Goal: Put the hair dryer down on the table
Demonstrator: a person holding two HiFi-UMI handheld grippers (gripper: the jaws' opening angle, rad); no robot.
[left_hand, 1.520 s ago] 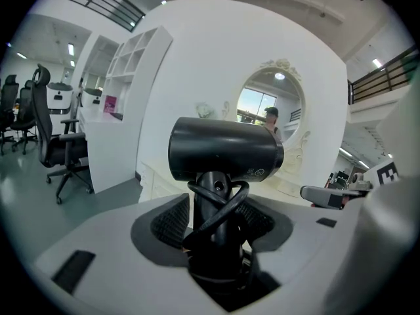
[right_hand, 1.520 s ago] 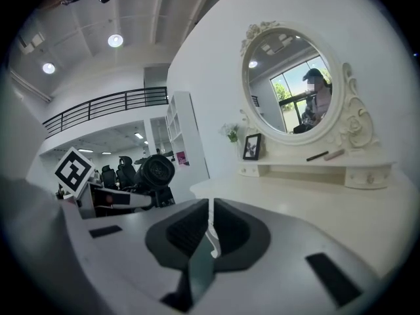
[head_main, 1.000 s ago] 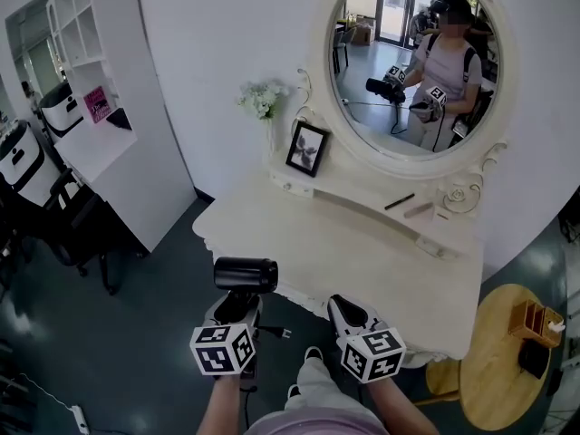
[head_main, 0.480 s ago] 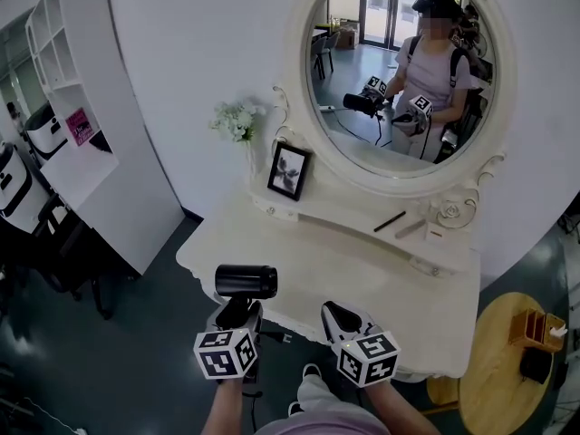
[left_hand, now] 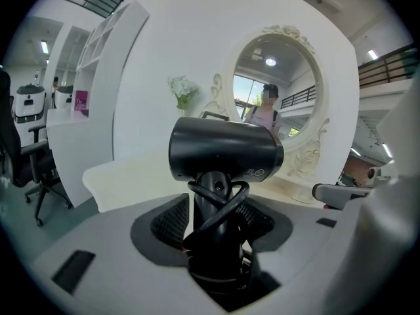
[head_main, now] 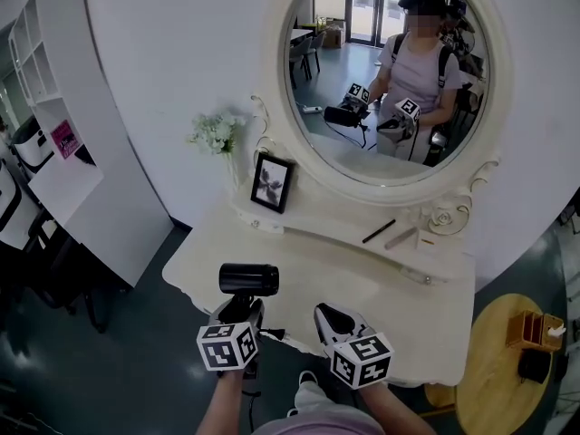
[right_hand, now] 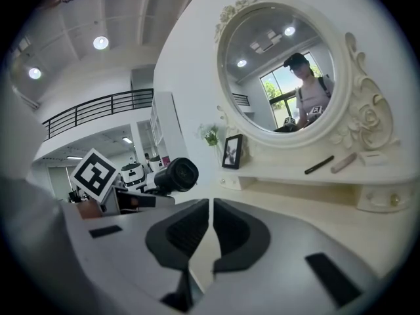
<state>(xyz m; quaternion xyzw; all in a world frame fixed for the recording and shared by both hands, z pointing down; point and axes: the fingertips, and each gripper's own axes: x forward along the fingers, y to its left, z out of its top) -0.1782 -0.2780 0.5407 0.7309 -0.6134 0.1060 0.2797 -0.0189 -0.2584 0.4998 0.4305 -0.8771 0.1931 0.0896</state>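
A black hair dryer (head_main: 248, 279) stands upright with its barrel level and pointing left, its cord wound round the handle. My left gripper (head_main: 240, 312) is shut on that handle, with the dryer over the front left edge of the white dressing table (head_main: 362, 284). In the left gripper view the hair dryer (left_hand: 226, 151) fills the middle and the left gripper (left_hand: 213, 227) clamps the handle from both sides. My right gripper (head_main: 333, 318) is beside it at the table's front edge, shut and empty. The right gripper view shows the right gripper (right_hand: 210, 231) with its jaws together and the hair dryer (right_hand: 174, 174) to the left.
A big round mirror (head_main: 390, 71) stands behind the table and reflects the person. On the raised back shelf are a framed photo (head_main: 272, 182), white flowers (head_main: 213, 134), and a black pen (head_main: 378, 231). A round wooden side table (head_main: 498, 361) stands at the right and white shelving (head_main: 54, 143) at the left.
Both grippers have moved forward toward the dressing table, the left one carrying the hair dryer. The table and mirror look nearer and have shifted left in the head view.
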